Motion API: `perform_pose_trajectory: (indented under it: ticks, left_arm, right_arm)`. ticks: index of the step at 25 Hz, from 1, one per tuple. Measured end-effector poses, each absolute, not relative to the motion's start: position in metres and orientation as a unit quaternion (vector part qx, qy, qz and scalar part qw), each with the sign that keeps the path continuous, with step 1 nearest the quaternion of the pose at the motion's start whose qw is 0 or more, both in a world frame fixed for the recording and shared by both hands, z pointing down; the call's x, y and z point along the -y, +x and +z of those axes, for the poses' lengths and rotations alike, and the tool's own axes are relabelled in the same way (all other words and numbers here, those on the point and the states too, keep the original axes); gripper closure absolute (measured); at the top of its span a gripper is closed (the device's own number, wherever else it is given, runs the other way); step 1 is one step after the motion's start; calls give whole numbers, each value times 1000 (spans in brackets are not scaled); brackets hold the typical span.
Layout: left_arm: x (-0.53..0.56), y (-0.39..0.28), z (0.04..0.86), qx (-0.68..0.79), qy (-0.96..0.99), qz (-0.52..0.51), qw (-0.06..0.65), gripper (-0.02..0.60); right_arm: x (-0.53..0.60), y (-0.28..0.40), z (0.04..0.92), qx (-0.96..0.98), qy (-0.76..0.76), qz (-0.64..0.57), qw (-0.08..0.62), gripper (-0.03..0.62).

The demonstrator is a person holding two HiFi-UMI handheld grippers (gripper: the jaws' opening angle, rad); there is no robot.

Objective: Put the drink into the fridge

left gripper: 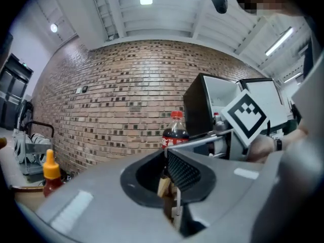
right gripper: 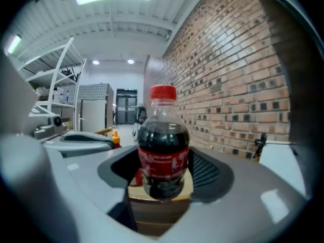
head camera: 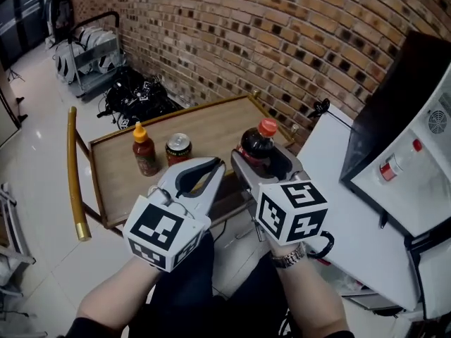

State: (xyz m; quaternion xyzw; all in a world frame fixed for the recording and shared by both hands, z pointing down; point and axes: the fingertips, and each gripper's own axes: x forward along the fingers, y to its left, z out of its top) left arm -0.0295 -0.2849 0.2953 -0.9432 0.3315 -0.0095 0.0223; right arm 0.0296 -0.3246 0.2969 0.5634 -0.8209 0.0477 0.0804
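Head view: right gripper clamps the cola bottle near the table edge; left gripper pinched together, empty, just beside it; fridge stands open at right

Left gripper view: tips meet on nothing; bottle upright

Right gripper view: pads press the label band; the smooth round plastic may slip or tilt on the swing right; the cap could clip the fridge frame

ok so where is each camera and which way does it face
head view: on the head, looking down at the wooden cart; forearms, left gripper, right gripper show.
left gripper view: on that gripper, faces the brick wall past its shut fingers.
right gripper view: on that gripper, faces the cola bottle its fingers hold.
shared: all three show that bottle.
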Motion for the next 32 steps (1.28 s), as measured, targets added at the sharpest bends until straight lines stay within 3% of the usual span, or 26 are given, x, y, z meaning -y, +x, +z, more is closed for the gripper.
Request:
perform_pose_trajectory:
  ticks: [5,20,32]
  left_arm:
    - [254,32,279,-277,-960,0,39,565]
    - [147,263,254,-97,-993,12,61,565]
    - [120,357,243,-53,-996,4,68,565]
  right_arm:
    - [276,95,273,792,606,30,69,295]
    - [141,381,261,638,767,32,62,295]
    - [153,518,259,590,803,59,61,295]
